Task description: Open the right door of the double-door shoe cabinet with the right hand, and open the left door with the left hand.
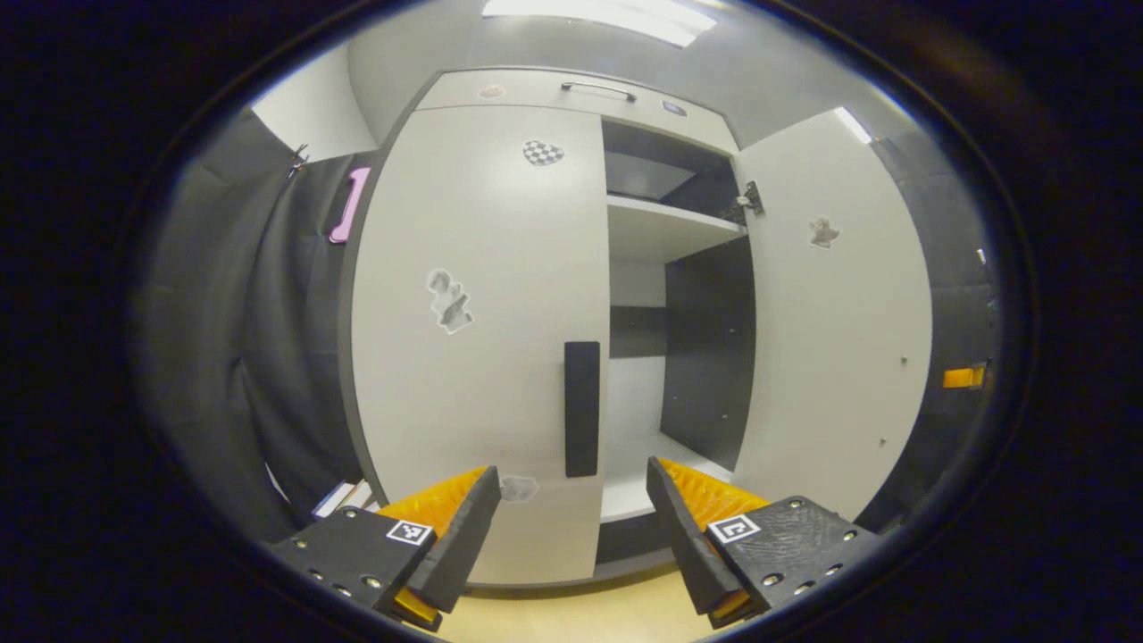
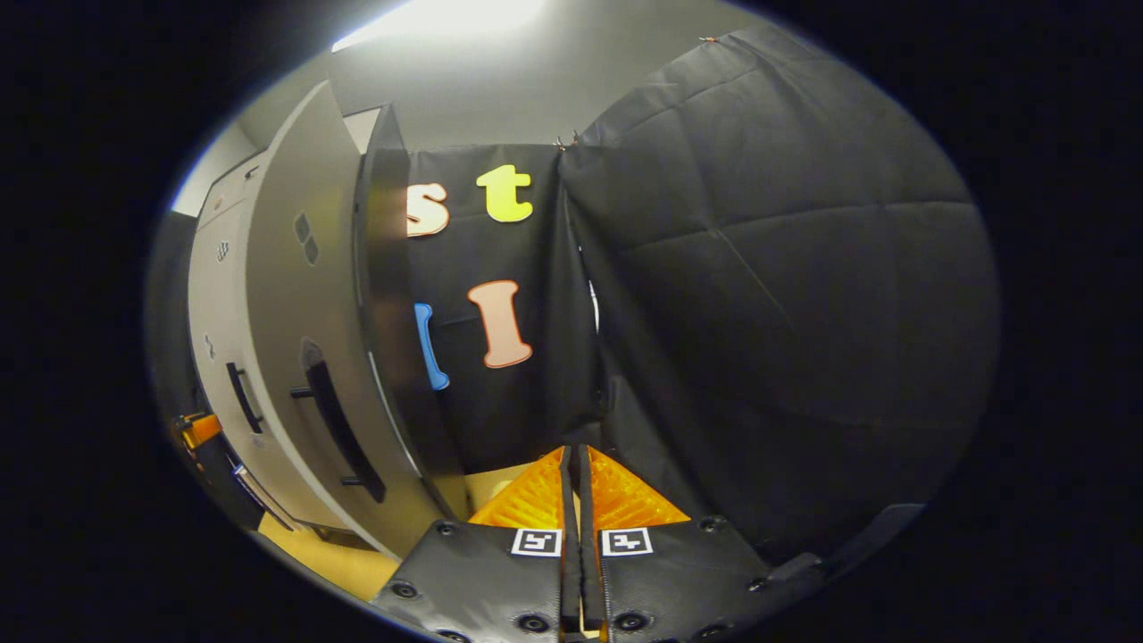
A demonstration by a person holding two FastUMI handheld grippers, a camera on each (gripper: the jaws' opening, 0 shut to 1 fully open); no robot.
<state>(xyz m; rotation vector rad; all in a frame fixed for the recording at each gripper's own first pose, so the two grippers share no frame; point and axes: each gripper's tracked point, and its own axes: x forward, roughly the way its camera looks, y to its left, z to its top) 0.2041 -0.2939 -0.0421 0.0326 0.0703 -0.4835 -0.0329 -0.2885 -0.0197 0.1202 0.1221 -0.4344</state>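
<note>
The white shoe cabinet (image 1: 545,87) faces me in the left gripper view. Its left door (image 1: 482,339) is closed, and a black vertical handle (image 1: 581,409) sits by its inner edge. The right door (image 1: 835,321) stands swung open to the right, baring shelves (image 1: 665,228) and a dark interior. My left gripper (image 1: 571,505) is open, a short way in front of the left door's handle and touching nothing. In the right gripper view, the open right door (image 2: 286,339) with its handle (image 2: 344,433) is at the left. My right gripper (image 2: 571,469) is shut on nothing, apart from that door and pointing at the booth's cloth wall.
Black cloth wall (image 2: 768,313) hangs close behind and to the right of the open door. More cloth (image 1: 259,357) hangs left of the cabinet. The floor (image 1: 580,612) in front is light wood. A drawer with a bar handle (image 1: 598,89) tops the cabinet.
</note>
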